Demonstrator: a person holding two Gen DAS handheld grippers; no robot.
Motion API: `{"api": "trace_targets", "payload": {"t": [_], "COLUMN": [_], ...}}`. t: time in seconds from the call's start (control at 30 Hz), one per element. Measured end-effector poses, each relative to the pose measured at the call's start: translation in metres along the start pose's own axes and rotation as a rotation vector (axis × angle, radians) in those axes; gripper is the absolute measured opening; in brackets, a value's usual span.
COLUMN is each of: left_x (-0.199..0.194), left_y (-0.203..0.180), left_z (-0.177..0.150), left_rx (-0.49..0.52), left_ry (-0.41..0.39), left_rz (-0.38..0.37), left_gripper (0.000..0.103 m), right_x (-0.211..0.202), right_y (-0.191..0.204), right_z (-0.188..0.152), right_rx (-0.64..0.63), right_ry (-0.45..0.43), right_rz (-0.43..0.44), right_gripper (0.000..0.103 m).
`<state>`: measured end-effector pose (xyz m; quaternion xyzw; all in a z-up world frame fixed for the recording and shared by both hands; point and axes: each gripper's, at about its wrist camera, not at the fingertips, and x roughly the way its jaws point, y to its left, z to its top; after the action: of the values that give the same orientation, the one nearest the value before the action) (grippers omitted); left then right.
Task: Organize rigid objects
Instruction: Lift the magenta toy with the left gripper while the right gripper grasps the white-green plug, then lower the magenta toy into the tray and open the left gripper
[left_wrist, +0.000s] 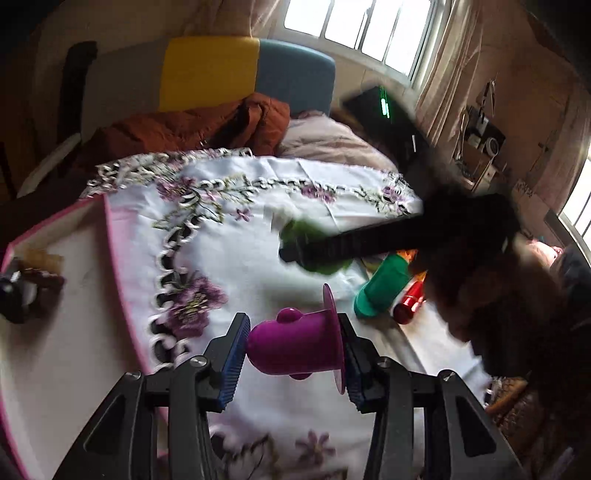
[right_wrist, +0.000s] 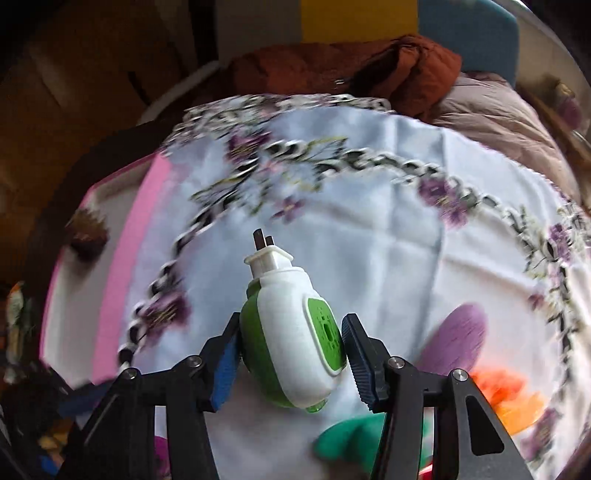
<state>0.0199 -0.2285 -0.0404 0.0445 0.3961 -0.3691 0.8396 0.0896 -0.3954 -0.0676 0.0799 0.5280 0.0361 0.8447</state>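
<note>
My left gripper is shut on a purple hat-shaped plastic cup, one pad on its closed top and one on its wide brim, held above the flowered white cloth. My right gripper is shut on a white and green plug-in device, gripped by its sides with the plug prongs pointing away from me. In the left wrist view that device shows as a green blur at the end of the right gripper's black body, above the middle of the cloth.
A pink-rimmed white tray lies at the left with dark small items in it. A teal cup and a red piece lie at the right, beside orange pieces. A rust jacket lies behind.
</note>
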Motion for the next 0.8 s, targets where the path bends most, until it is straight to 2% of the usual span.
{"api": "trace_targets", "payload": {"t": [0.13, 0.33, 0.6, 0.8], "left_x": [-0.027, -0.059, -0.078, -0.097], "left_y": [0.014, 0.032, 0.054, 0.089], "left_z": [-0.003, -0.009, -0.024, -0.032], "left_rx": [-0.037, -0.086, -0.153, -0.247], "left_ry": [-0.039, -0.083, -0.073, -0.087], "left_rz": [0.033, 0.085, 0.139, 0.202], "left_gripper": [0.047, 0.047, 0.047, 0.047], "right_x": [0.015, 0.016, 0.017, 0.014], "right_y": [0.017, 0.003, 0.01, 0.014], "right_z": [-0.022, -0.025, -0.025, -0.027], "right_rx": [-0.04, 0.022, -0.019, -0.042], "right_ry": [0.029, -0.014, -0.024, -0.03], "right_rz": [0.036, 0.11, 0.082, 0.058], "right_gripper": [0.054, 0.054, 0.054, 0.053]}}
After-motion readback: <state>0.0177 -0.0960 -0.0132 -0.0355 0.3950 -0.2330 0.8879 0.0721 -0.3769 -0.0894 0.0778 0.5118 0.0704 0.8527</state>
